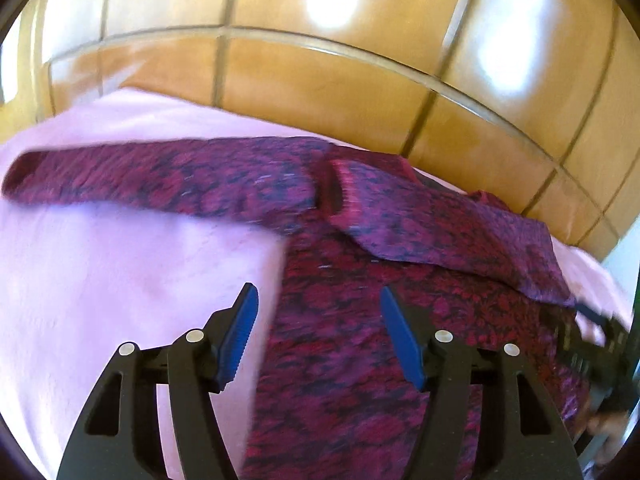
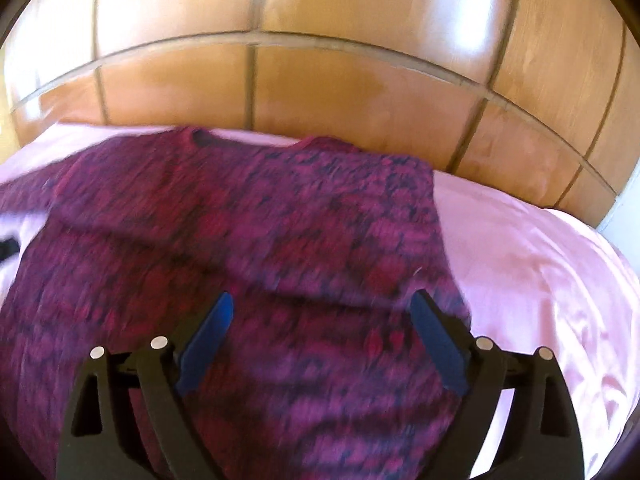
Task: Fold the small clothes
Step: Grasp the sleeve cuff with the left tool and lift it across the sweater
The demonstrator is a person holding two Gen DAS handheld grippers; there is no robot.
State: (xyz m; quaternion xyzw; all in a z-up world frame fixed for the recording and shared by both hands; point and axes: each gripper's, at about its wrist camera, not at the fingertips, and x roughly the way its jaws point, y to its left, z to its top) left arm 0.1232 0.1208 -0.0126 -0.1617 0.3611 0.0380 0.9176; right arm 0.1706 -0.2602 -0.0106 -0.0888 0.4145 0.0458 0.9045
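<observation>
A magenta and dark patterned knit sweater (image 1: 360,320) lies flat on a pink cloth (image 1: 120,280). In the left wrist view one sleeve (image 1: 160,180) stretches out to the left, and the other sleeve (image 1: 440,224) is folded across the body. My left gripper (image 1: 316,300) is open and empty above the sweater's left edge. In the right wrist view the sweater (image 2: 240,260) fills the middle, its neckline (image 2: 200,136) at the far side. My right gripper (image 2: 322,304) is open and empty above the sweater's right part. The right gripper also shows at the right edge of the left wrist view (image 1: 600,332).
The pink cloth (image 2: 540,280) covers the surface under the sweater. Beyond it is an orange-brown tiled floor (image 1: 320,88), which also shows in the right wrist view (image 2: 360,80).
</observation>
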